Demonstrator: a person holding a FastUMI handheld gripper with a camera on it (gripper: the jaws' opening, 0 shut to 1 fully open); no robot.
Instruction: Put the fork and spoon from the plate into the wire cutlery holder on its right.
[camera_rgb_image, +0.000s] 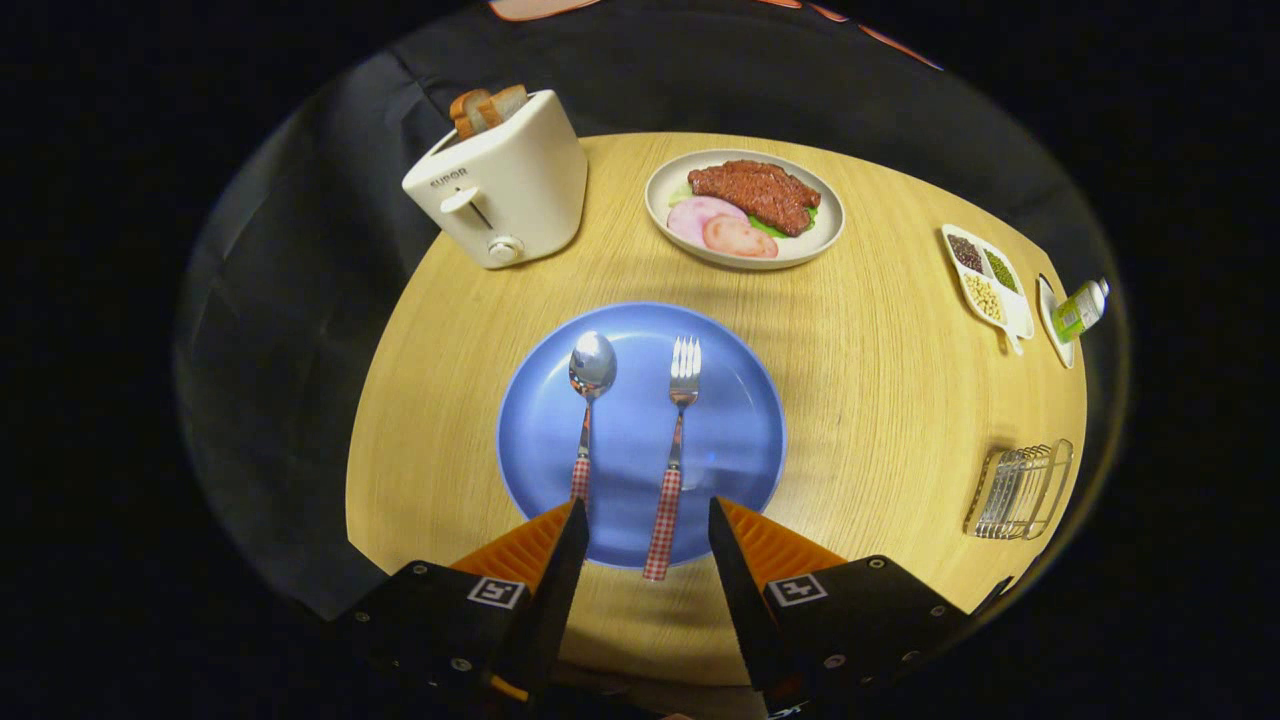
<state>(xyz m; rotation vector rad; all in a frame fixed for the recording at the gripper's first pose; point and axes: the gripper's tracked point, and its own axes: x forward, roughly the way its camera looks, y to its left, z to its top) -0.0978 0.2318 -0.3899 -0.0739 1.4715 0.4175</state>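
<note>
Nearest the camera, gripper held wide, fingers spread and gripping nothing, poised above the near rim of the blue plate. Between the fingers, the checked handle end of the fork, reaching just past the plate's near edge onto the round wooden table; no contact visible between either finger and that handle. Fork laid lengthwise on the plate, tines pointing away toward the far side. Spoon lying on the same plate, left of the fork and roughly parallel, bowl at the far end, its checked handle running down to the left finger and partly hidden behind its tip; touching or not, cannot tell. Wire cutlery holder well to the right of the plate, near the table's right edge, standing apart from everything else. Beyond the plate and to its left, a cream toaster with two slices of toast sticking up from its slots. Straight beyond the plate and slightly right, a pale dish of food carrying a brown slab of meat, pink slices and a bit of green. Far right of the plate, past the holder, a divided white dish with dark, green and yellowish beans in separate sections, and just beside it a small green bottle lying on a little white dish.
</note>
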